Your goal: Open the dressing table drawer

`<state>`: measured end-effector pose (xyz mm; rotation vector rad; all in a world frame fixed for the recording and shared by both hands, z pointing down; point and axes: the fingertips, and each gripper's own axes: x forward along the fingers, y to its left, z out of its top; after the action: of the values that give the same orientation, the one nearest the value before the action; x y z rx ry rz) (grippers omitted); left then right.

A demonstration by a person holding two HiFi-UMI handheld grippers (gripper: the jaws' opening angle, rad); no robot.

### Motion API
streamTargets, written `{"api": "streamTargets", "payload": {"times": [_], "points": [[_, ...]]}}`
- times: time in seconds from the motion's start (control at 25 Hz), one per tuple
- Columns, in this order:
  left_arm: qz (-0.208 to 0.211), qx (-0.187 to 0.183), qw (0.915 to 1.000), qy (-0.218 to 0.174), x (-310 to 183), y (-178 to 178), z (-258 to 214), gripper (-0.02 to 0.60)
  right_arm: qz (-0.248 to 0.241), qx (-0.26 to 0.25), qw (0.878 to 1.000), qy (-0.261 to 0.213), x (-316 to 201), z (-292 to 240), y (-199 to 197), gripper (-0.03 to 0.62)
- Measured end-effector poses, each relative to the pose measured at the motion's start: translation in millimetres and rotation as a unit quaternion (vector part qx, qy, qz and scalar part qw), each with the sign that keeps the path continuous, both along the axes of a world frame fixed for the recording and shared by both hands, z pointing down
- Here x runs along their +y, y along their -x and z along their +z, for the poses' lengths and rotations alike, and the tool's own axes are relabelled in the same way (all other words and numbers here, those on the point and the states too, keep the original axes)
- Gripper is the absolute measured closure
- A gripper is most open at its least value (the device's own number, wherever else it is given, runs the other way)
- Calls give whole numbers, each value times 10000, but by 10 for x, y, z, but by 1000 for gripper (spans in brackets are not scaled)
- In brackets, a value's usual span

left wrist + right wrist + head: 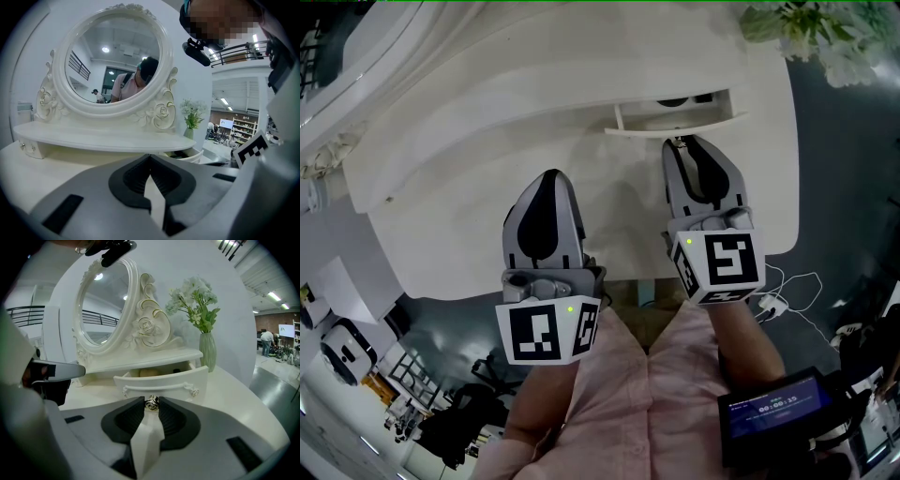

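R tongs (151, 405) on drawer knob (151, 401)

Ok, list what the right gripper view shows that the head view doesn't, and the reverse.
Right gripper view only: the rose knob pinched between the right gripper jaw tips, the mirror's glass, the vase. Head view only: the person's pink sleeves, a small screen, a white cable. Both: the drawer pulled out, the flowers, the white tabletop.

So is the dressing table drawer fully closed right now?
No, the drawer stands pulled out from under the shelf, its inside showing, with the right tongs on its knob.
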<state>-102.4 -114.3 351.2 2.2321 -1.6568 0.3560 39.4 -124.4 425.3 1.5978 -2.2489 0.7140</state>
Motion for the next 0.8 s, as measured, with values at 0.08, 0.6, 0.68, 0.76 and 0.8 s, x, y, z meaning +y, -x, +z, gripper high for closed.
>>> {"api": "streamTargets", "payload": {"times": [0.08, 0.6, 0.68, 0.76, 0.8], "points": [[3, 2, 10000, -5, 1, -4, -2, 560, 2, -1, 10000, 1, 4, 2, -2, 488], [29, -6, 10000, -9, 20, -27, 6, 560, 15, 16, 10000, -5, 39, 12, -25, 488], [33, -3, 10000, -8, 24, -31, 8, 560, 19, 14, 10000, 2, 46, 17, -27, 488], [36, 0, 10000, -7, 24, -33, 10, 560, 20, 16, 10000, 5, 49, 20, -28, 488], [36, 0, 10000, -7, 23, -33, 10, 560, 19, 18, 10000, 5, 50, 20, -27, 488]]}}
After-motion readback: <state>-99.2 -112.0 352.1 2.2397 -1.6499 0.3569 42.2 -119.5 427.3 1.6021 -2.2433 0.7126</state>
